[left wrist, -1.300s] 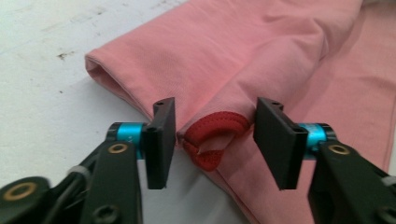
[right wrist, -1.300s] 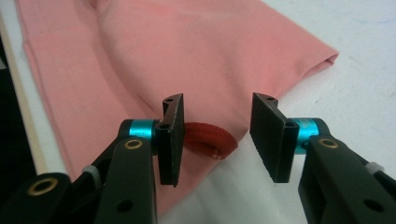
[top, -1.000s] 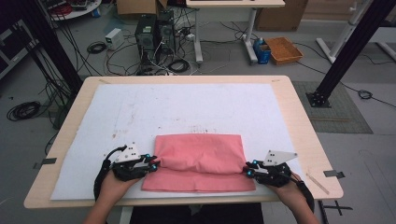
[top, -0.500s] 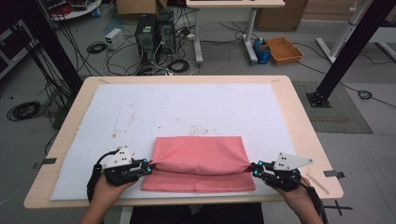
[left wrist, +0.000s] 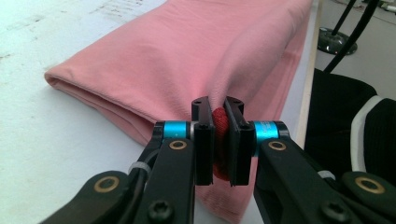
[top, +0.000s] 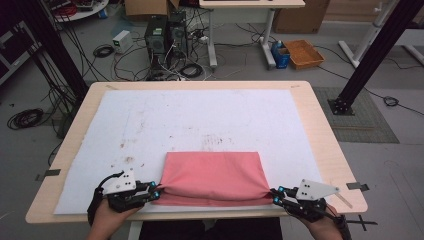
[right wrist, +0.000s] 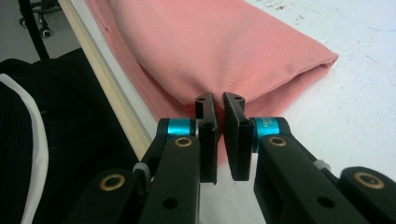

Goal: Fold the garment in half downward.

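Cloth, pink and folded, is laid flat on the white sheet at the near edge of the table. The left tool is clamped on a bunched fold at the cloth's left near corner. The right tool is set at the right near corner, jaws parted by a narrow gap, nothing gripped between them.

A pale wooden desk carries a white sheet that covers most of its top, speckled with dark marks. A folded pink cloth lies on the sheet near the front edge.
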`<state>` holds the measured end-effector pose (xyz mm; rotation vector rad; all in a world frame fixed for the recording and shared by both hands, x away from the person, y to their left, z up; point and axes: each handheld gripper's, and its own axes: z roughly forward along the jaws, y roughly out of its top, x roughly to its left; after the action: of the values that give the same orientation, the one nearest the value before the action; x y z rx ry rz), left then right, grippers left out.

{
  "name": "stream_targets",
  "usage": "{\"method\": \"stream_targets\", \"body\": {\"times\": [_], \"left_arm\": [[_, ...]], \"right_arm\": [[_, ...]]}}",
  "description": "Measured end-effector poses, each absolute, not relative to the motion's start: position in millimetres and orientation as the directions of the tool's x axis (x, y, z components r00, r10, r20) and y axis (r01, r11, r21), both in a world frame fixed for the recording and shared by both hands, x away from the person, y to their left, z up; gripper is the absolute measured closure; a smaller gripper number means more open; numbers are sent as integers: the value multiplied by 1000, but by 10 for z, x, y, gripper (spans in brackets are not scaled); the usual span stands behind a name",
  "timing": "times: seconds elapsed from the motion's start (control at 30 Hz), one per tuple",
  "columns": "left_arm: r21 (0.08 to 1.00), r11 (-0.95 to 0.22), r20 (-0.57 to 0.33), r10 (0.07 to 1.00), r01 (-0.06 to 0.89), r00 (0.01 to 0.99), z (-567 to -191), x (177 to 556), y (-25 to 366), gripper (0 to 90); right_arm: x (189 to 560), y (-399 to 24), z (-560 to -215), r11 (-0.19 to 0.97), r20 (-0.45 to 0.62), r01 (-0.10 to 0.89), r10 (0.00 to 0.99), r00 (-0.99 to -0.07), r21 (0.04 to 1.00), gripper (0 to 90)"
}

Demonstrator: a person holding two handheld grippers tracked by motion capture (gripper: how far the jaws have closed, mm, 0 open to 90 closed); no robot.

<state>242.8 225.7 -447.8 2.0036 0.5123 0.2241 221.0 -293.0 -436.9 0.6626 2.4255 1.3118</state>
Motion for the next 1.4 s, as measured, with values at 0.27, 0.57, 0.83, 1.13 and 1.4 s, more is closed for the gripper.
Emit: {"method": "stream_targets", "body": {"times": [0.27, 0.57, 0.83, 1.13, 1.4], "left_arm": [[880, -404, -31, 472, 248, 881, -4480, 2343, 2252, 734], [897, -345, -42, 557, 278, 829, -4415, 2374, 2313, 374], [906, -321, -42, 577, 275, 815, -4210, 2610, 2284, 323], [865, -345, -91, 608, 366, 789, -4248, 3199, 2096, 323], [836, -338, -109, 669, 432, 735, -4413, 3451, 2054, 323]], "right_arm": [[2166, -2956, -4423, 473, -19, 271, 523, -852, 838, 731], [2219, -3067, -4323, 398, 9, 298, 586, -810, 868, 448], [2493, -3013, -4200, 379, -4, 303, 631, -776, 874, 408], [2978, -2778, -4142, 398, 3, 346, 652, -758, 850, 403], [3348, -2646, -4262, 393, 50, 408, 667, -744, 824, 404]]}}
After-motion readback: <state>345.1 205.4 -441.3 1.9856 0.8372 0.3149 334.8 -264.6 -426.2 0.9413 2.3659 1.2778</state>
